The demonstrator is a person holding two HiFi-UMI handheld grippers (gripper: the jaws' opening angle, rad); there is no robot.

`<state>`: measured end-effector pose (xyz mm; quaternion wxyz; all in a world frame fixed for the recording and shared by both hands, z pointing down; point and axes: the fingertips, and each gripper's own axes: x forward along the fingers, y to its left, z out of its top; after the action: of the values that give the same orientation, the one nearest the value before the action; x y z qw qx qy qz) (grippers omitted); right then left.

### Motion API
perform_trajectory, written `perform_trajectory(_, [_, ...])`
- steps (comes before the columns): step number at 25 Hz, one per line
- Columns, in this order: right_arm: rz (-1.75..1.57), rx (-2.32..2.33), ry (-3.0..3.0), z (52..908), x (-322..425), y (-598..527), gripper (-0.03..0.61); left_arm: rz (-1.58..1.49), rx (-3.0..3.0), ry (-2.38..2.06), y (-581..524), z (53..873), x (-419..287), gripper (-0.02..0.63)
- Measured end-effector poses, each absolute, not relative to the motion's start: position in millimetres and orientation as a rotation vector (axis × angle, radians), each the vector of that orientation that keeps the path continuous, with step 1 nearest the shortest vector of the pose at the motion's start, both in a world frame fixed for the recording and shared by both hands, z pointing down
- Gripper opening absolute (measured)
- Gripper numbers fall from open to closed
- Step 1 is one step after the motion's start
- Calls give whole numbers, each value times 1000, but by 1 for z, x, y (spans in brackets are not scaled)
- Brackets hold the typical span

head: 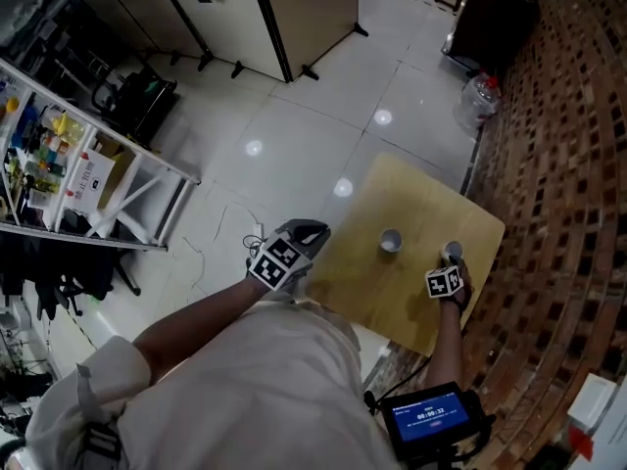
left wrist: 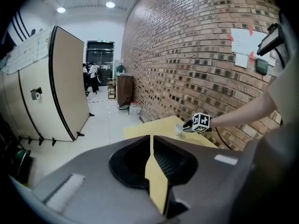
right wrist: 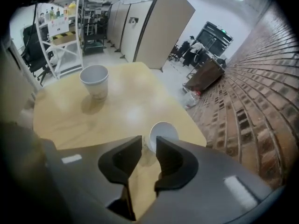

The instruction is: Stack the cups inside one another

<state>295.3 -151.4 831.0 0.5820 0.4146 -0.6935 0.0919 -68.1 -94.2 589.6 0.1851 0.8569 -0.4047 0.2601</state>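
The white cup [right wrist: 164, 130] stands near the desk's [right wrist: 126, 101] wall-side edge, at the tips of the right tool [right wrist: 148, 141], whose jaws stand narrowly apart. A square pinch on its side should avoid tipping it. The left tool [left wrist: 150, 141] is closed and empty.

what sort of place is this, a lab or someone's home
Likely a lab or workshop, not a home: a brick wall, a stocked metal rack on a glossy tiled floor, and freestanding partition panels.

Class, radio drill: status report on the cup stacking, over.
Left gripper shut, empty. Right gripper jaws apart, tips at the near cup, grip unconfirmed. Second cup upright, apart, unstacked. Nothing between them on the table.
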Motion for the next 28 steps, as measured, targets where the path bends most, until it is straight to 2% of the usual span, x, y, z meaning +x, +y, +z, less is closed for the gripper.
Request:
perform_trajectory(7, [219, 878, -1589, 857, 301, -159, 66, 740, 2348, -1205, -92, 594, -87, 43])
perform_trajectory(12, [224, 900, -1588, 856, 301, -166, 11, 741, 2350, -1223, -100, 592, -93, 43])
perform_trajectory(20, [185, 977, -1651, 806, 290, -171, 9, 743, 2399, -1168, -111, 586, -77, 43])
perform_trajectory(28, [83, 1014, -1779, 734, 243, -166, 9, 752, 2442, -1110, -112, 587, -66, 43])
